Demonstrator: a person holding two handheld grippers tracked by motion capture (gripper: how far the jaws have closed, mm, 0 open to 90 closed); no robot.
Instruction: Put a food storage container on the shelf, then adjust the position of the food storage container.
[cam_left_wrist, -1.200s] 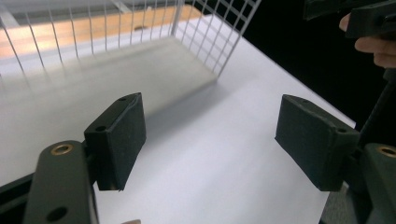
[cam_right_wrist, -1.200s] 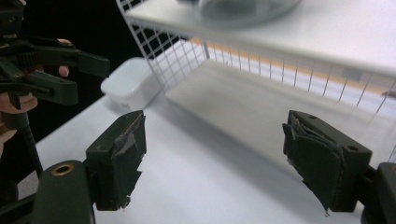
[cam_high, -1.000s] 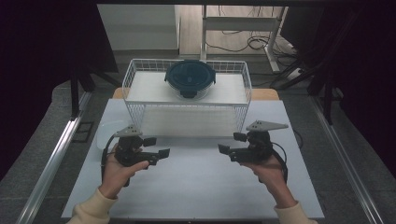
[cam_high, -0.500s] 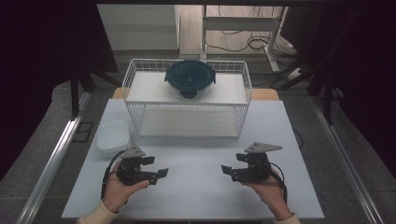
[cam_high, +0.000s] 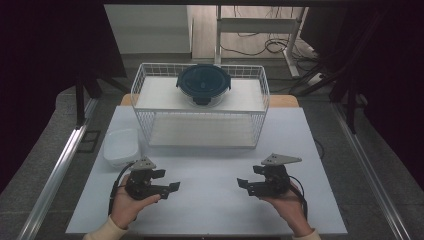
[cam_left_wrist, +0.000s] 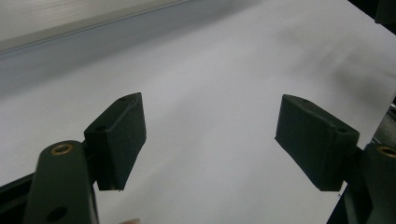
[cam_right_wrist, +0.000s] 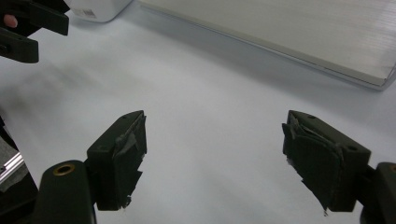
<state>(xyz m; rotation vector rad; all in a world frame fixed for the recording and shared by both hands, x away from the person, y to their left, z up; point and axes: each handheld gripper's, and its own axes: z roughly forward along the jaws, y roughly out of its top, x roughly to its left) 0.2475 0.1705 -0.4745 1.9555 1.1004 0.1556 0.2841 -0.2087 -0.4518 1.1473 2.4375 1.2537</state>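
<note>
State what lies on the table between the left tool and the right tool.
Nothing: in the high view the stretch of white table between the left tool and the right tool is bare.

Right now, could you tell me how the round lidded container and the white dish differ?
The round container wears a dark blue lid; the white dish is uncovered. The container sits on the wire rack's top shelf; the dish rests on the table beside the rack. Neither is touched by a gripper.
</note>
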